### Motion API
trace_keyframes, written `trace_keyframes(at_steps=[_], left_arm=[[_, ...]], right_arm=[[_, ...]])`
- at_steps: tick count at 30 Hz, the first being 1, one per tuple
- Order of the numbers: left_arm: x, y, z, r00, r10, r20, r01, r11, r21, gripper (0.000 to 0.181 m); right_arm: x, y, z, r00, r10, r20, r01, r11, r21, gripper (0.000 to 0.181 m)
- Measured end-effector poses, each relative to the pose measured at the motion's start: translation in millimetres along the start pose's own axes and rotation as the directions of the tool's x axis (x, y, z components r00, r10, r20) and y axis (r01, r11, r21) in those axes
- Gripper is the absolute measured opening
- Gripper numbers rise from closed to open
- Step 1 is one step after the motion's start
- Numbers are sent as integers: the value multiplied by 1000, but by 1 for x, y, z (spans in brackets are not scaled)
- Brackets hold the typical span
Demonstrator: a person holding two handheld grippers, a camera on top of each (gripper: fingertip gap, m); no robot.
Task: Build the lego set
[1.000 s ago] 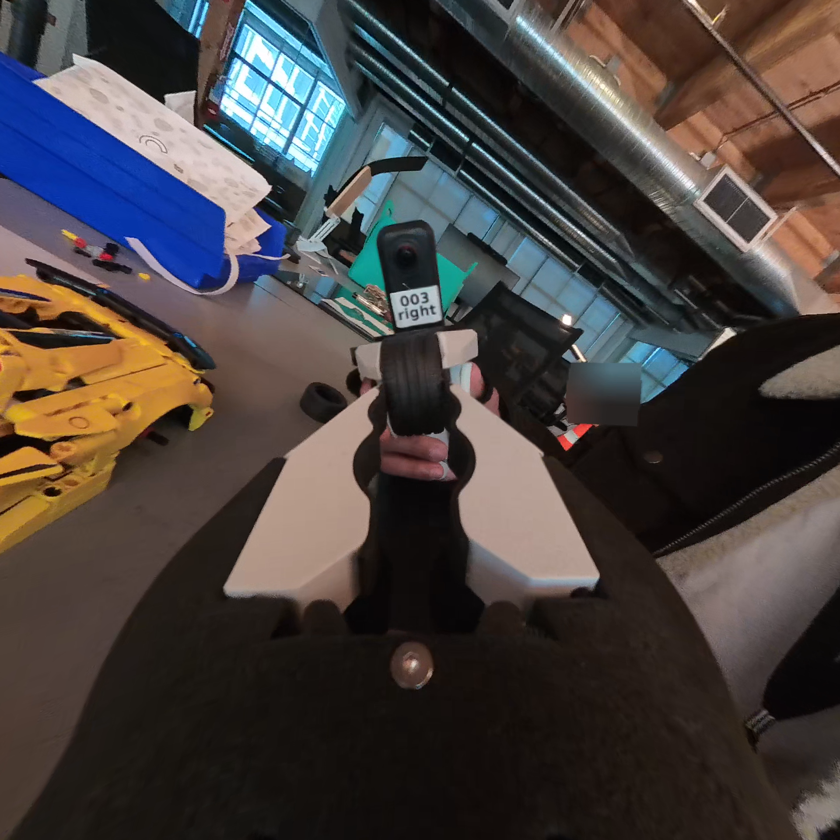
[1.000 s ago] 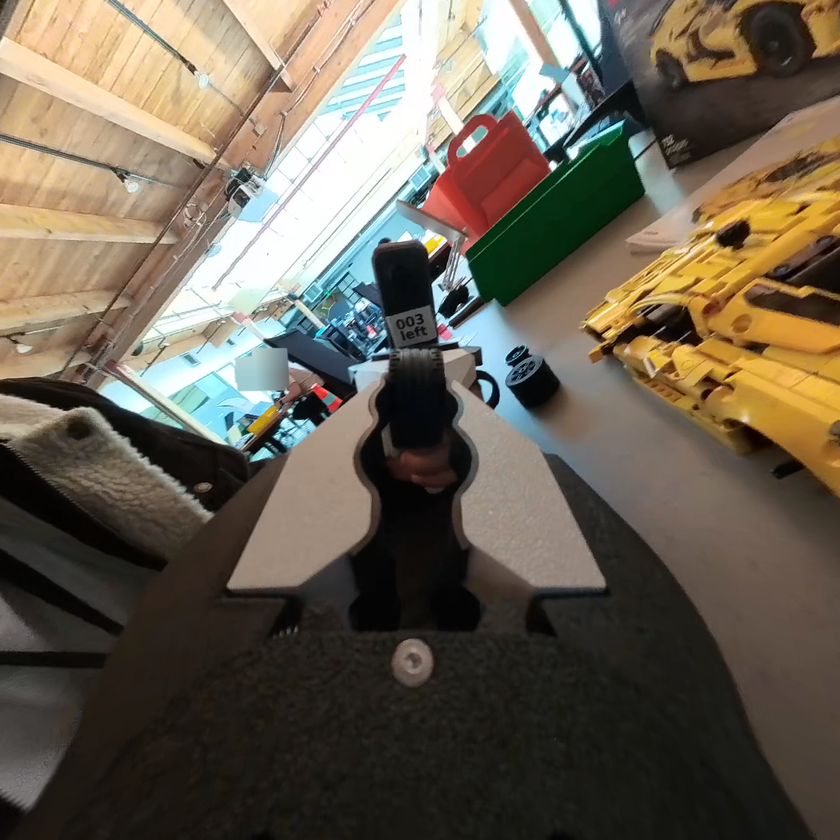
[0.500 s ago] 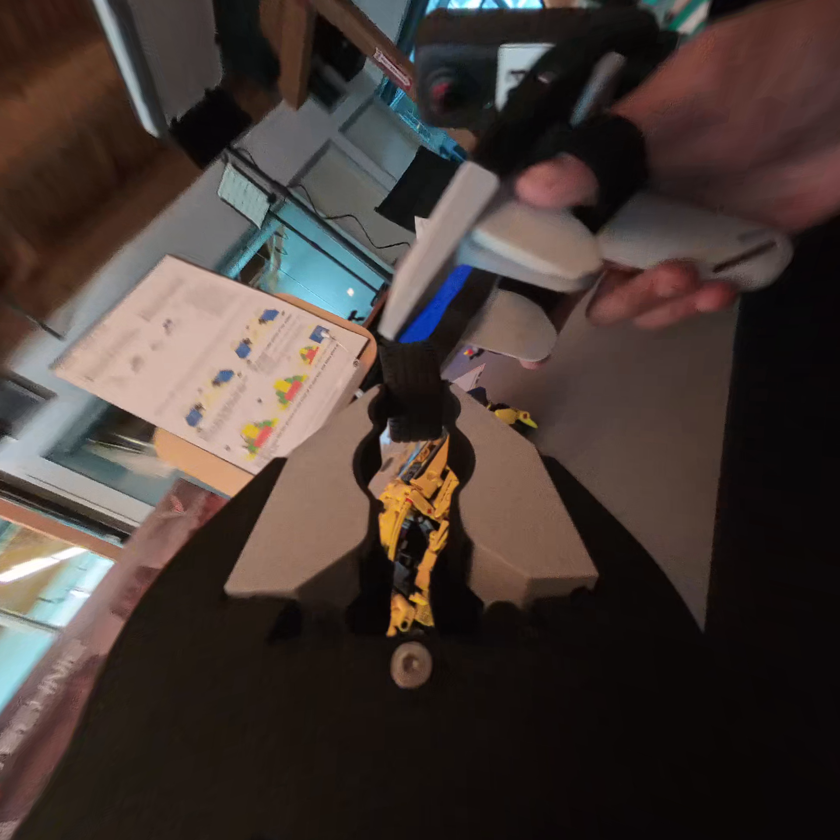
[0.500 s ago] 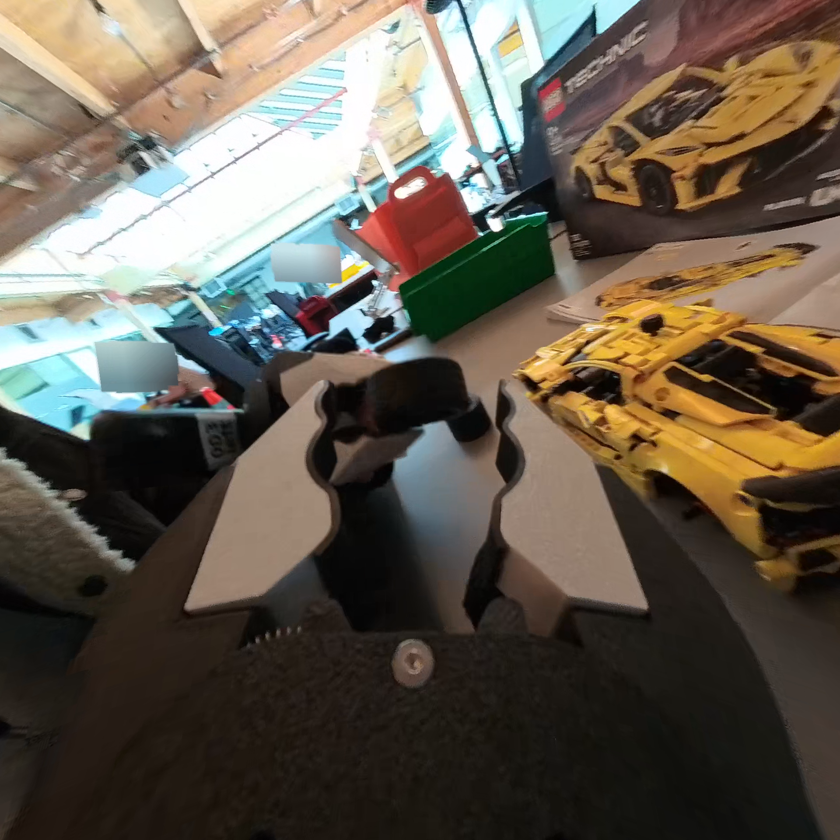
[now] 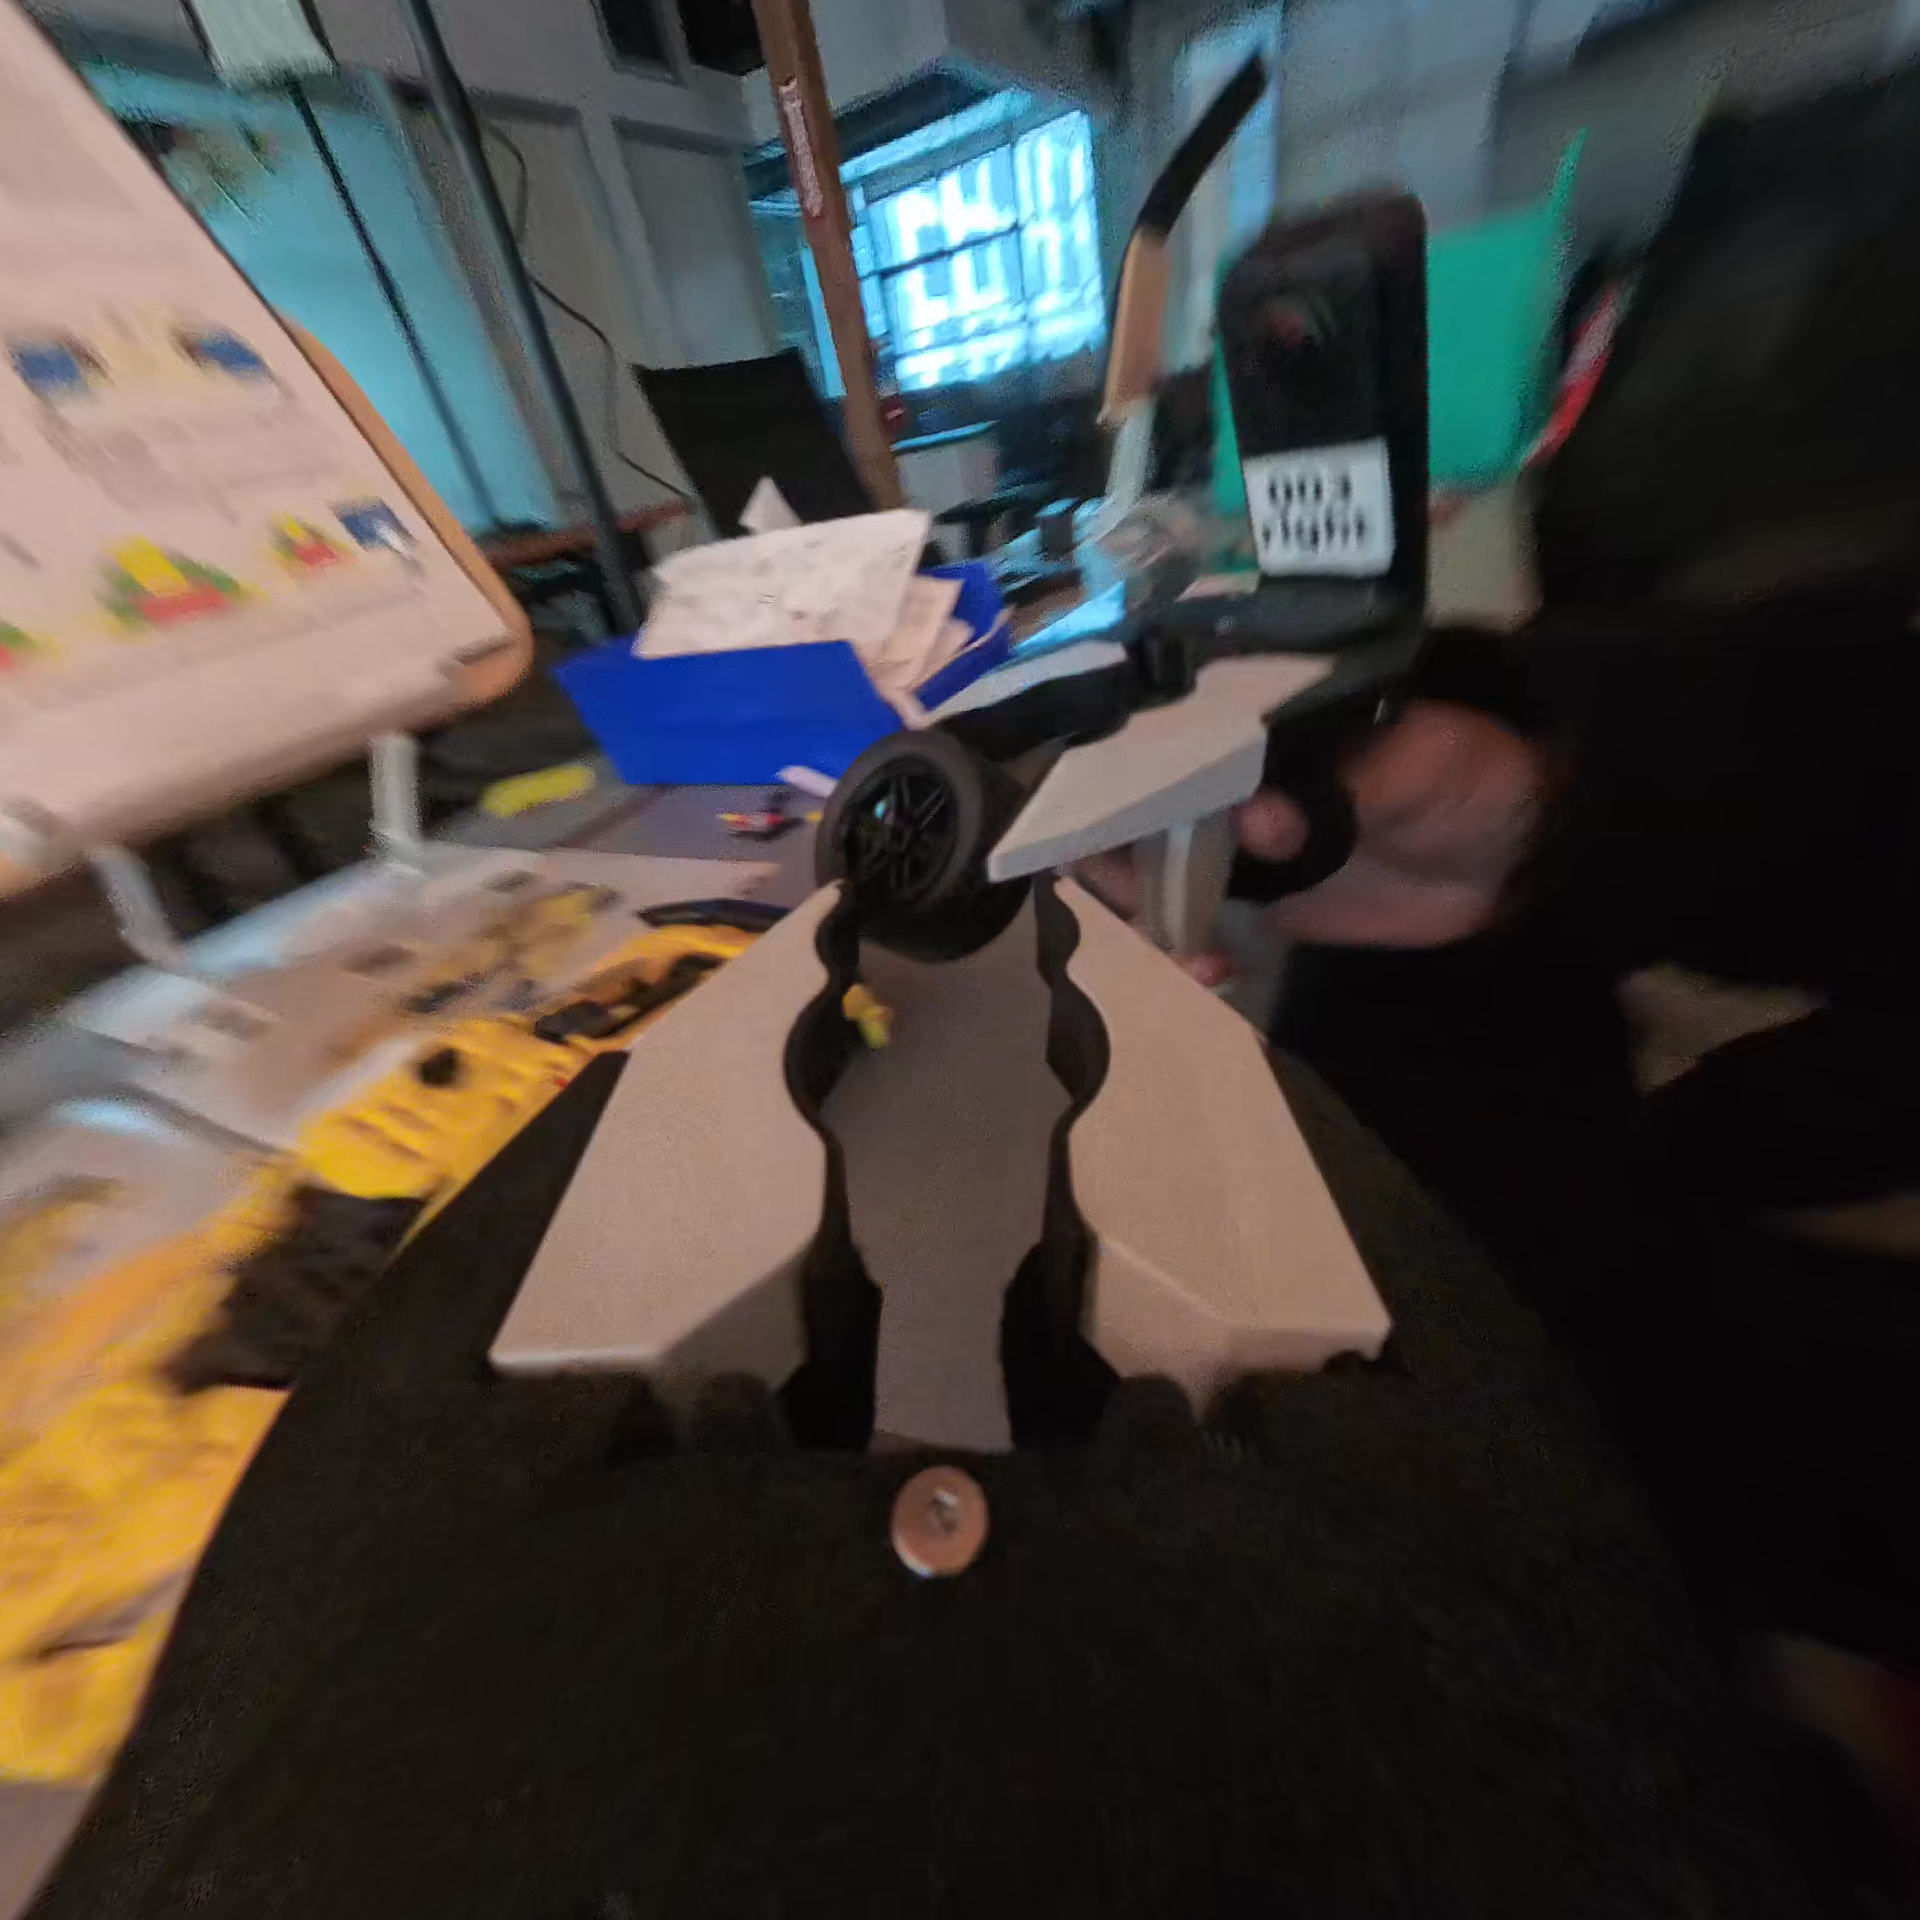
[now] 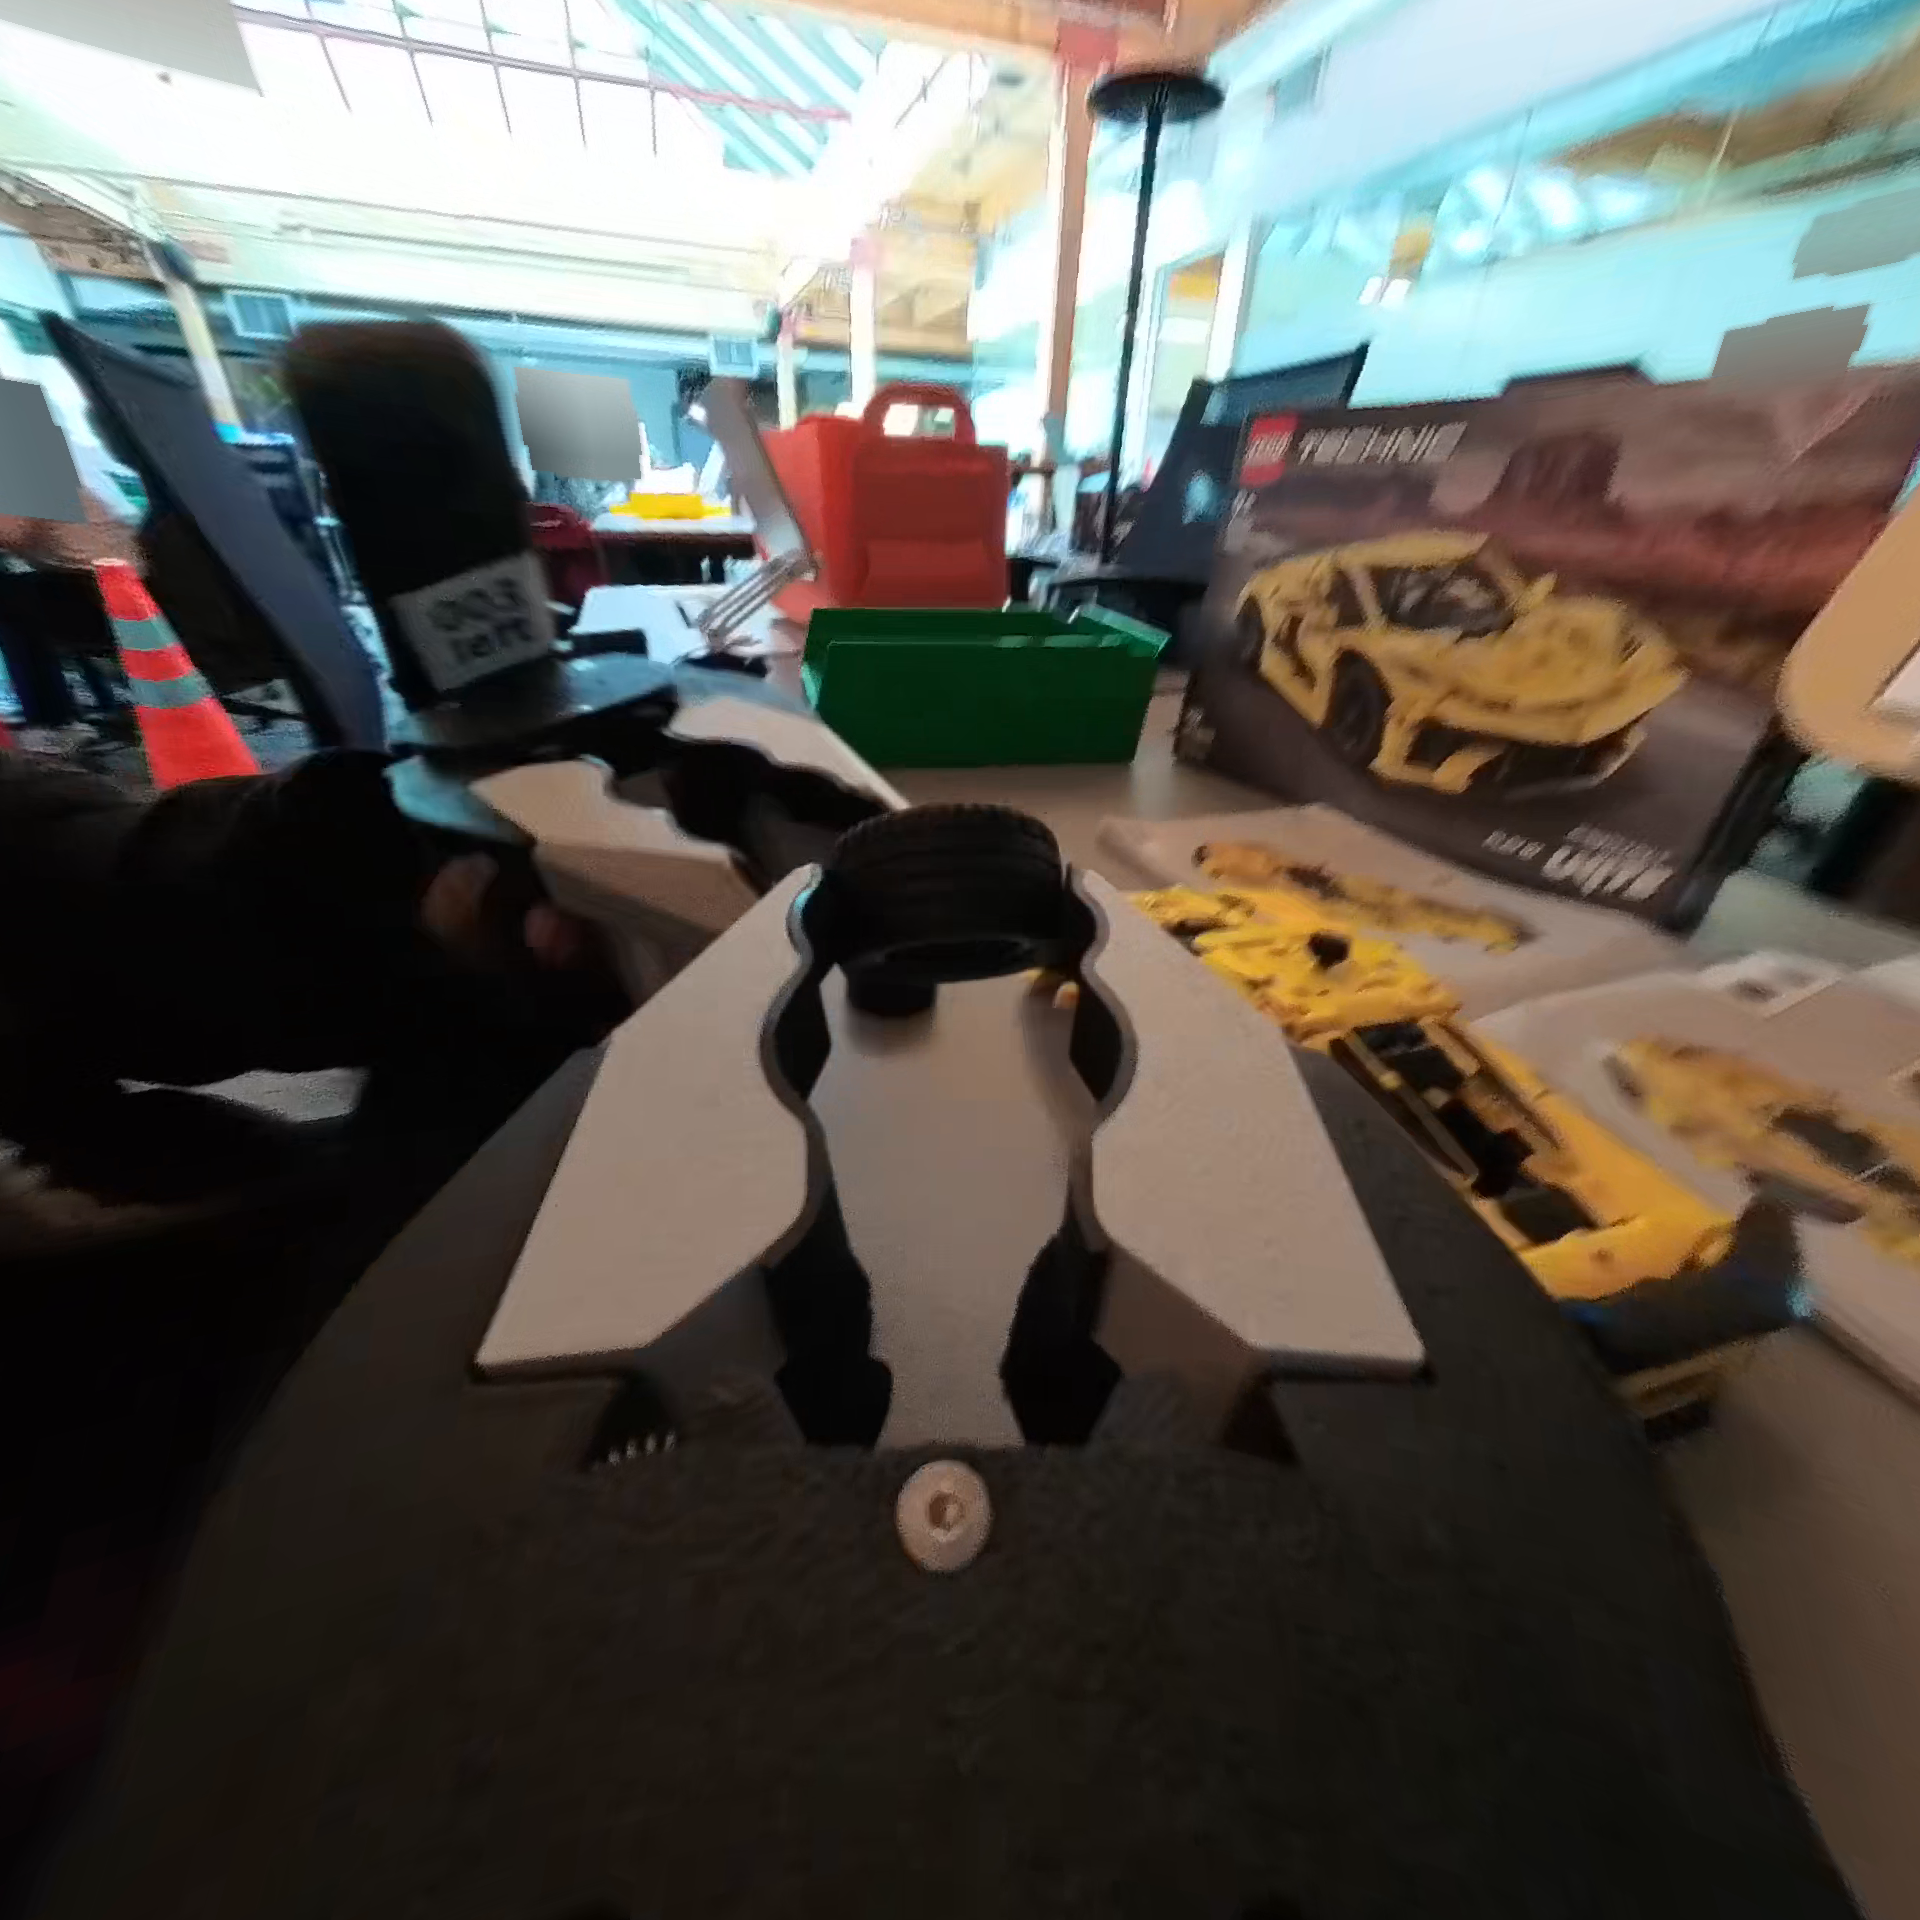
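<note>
A black lego wheel (image 6: 945, 894) sits between the tips of my right gripper (image 6: 943, 899), which is shut on it. In the left wrist view the same wheel (image 5: 906, 847) hangs just past the tips of my left gripper (image 5: 940, 899). The left gripper's jaws stand apart with nothing between them. The left gripper also shows in the right wrist view at the left, one of its fingers (image 6: 613, 831) close beside the wheel. The yellow lego car (image 6: 1455, 1091) lies on the grey table (image 6: 1787, 1538) to the right. It shows blurred in the left wrist view (image 5: 416, 1122).
The set's box (image 6: 1507, 644) stands behind the car, with instruction booklets (image 6: 1299, 873) flat in front of it. A green bin (image 6: 977, 686) and a red bag (image 6: 894, 520) are farther back. A blue bin with papers (image 5: 727, 707) and a propped instruction board (image 5: 187, 499) are on the left gripper's side. Both grippers' tips are close together, under 4 cm apart.
Half a second ago my left gripper was shut on the wheel and my right gripper was open. Now the right is shut on the wheel and the left has opened. Both have swung towards the table.
</note>
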State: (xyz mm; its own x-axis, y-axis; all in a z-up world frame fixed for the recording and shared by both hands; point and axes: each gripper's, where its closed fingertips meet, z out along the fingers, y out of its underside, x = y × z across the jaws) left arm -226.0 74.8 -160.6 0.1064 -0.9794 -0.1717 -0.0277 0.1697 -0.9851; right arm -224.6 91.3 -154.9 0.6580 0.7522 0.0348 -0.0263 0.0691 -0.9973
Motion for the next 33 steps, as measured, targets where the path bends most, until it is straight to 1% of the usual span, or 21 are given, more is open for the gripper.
trace_keyframes(at_steps=[1,2,3,4,6,7,9,11,12,14,17,19,20,22,23,25,27,29,30,33], left_arm=[[-2,-3,-3,986,-153,-60,156,987,35,36],[-5,-9,-7,944,-299,-136,310,948,66,36],[-12,-14,-11,882,-430,-192,453,886,96,37],[-20,-18,-14,808,-535,-246,574,810,122,37],[-26,-27,-21,643,-660,-387,748,651,131,36],[-25,-29,-22,575,-688,-442,797,594,110,36],[-11,-32,-21,454,-709,-540,848,530,16,37],[1,-40,-24,326,-700,-635,882,467,-62,36],[4,-45,-27,275,-689,-671,893,441,-87,36],[12,-48,-30,230,-674,-702,890,437,-129,36],[23,-46,-30,228,-673,-704,867,469,-167,36],[24,-42,-28,243,-680,-692,859,482,-172,32],[21,-40,-27,256,-688,-679,861,481,-163,31],[15,-34,-25,319,-699,-639,848,512,-136,30],[14,-30,-23,376,-697,-610,827,550,-119,28],[10,-18,-18,512,-680,-524,763,640,-85,25],[5,-14,-16,593,-652,-473,720,692,-51,23],[1,-12,-16,641,-634,-433,693,721,-30,23],[1,-11,-16,644,-632,-431,688,724,-35,23],[6,-13,-17,633,-625,-456,688,725,-39,23]], right_arm=[[0,-5,-1,999,-31,-9,31,999,33,42],[-2,-10,-3,1000,-30,0,30,998,62,43],[-4,-15,-4,1000,-19,17,18,996,86,42],[-8,-20,-5,999,-14,41,9,993,117,42],[-20,-33,-7,994,-21,103,1,981,195,42],[-26,-39,-9,991,-46,125,16,974,228,42],[-36,-44,-9,984,-100,147,58,963,265,42],[-46,-50,-11,975,-125,184,63,949,309,43],[-48,-50,-11,973,-126,192,63,950,306,43],[-51,-43,-7,970,-127,206,69,960,271,43],[-55,-39,-4,965,-143,219,84,963,257,43],[-54,-36,-3,966,-135,218,81,967,241,43],[-51,-33,-2,969,-134,207,86,971,224,43],[-46,-27,0,976,-109,191,74,981,180,44],[-44,-25,0,979,-62,196,29,986,163,45],[-40,-25,-1,964,111,243,-145,982,124,47],[-31,-19,-2,903,338,266,-357,934,26,60],[-27,-12,-4,815,500,294,-504,861,-67,53],[-25,-7,-4,791,539,288,-536,838,-96,46],[-20,3,-2,760,596,259,-582,801,-137,46]])
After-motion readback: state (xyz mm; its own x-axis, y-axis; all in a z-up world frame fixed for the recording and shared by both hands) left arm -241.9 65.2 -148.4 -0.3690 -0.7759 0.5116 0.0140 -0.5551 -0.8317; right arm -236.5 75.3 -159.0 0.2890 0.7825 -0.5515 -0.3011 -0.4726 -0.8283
